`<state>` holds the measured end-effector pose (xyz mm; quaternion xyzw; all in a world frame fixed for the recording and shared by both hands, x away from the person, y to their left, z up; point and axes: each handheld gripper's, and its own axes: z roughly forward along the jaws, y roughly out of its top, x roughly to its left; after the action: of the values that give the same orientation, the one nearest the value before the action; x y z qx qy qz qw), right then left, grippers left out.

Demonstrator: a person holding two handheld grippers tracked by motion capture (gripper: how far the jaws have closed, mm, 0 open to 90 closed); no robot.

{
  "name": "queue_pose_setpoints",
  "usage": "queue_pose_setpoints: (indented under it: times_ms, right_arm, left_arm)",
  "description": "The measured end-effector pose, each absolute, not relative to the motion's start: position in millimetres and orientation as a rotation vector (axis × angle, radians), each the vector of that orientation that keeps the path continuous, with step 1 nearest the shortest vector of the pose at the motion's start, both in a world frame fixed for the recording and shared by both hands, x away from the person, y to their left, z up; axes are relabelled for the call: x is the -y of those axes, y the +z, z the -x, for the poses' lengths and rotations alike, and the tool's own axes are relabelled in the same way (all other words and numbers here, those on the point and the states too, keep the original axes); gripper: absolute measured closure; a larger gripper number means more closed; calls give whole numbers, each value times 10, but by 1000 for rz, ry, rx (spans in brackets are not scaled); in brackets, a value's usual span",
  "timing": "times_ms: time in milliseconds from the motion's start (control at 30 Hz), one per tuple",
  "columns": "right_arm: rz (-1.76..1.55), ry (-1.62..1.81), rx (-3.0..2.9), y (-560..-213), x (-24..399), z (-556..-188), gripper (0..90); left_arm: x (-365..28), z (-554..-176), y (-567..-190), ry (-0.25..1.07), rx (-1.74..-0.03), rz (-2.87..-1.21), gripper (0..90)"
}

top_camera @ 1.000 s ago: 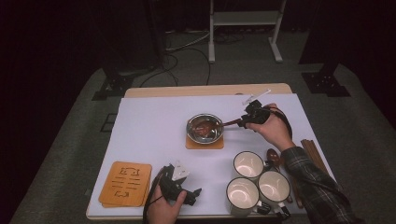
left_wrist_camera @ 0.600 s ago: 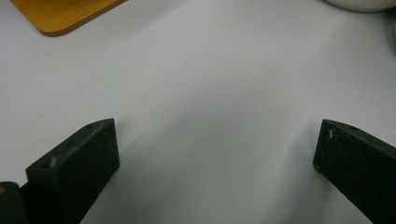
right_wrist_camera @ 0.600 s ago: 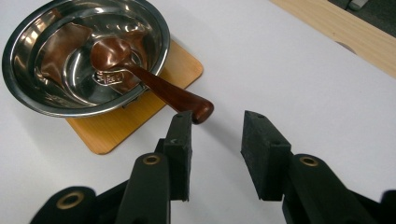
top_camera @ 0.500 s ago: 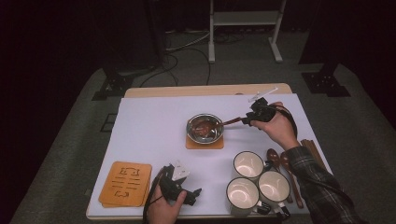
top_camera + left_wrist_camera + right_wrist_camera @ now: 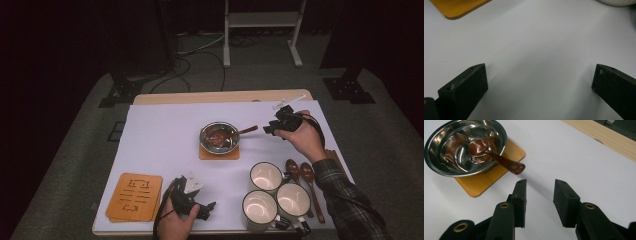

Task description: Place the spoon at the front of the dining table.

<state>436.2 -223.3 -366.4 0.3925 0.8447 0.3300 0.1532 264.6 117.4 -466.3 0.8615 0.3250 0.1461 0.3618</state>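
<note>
Dark room, white-covered table (image 5: 165, 135), right gripper (image 5: 538, 187) fingers apart and empty near spoon (image 5: 496, 157), left gripper (image 5: 539, 80) fingers wide, empty.

Near my edge of the bench (image 5: 150, 130), under its white cover, three white mugs (image 5: 266, 176) stand clustered together, each one empty. Just beside them, towards my right, two brown wooden spoons (image 5: 306, 175) lie side by side. Well apart, at my near left corner, two orange wooden coasters (image 5: 135, 196) sit stacked. Beyond the bench, a white metal stand (image 5: 260, 22) rises from the grey floor (image 5: 75, 150), with cables (image 5: 200, 50) trailing near it.
</note>
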Motion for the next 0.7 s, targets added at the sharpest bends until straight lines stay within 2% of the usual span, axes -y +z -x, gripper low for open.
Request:
queue_pose_setpoints:
  times_ms: [700]
  right_arm:
    - [-1177,948,-2390,-3682,2501,-4303,618]
  left_arm:
    - [-1173,-2645,-4665,374,-841,-2215,0]
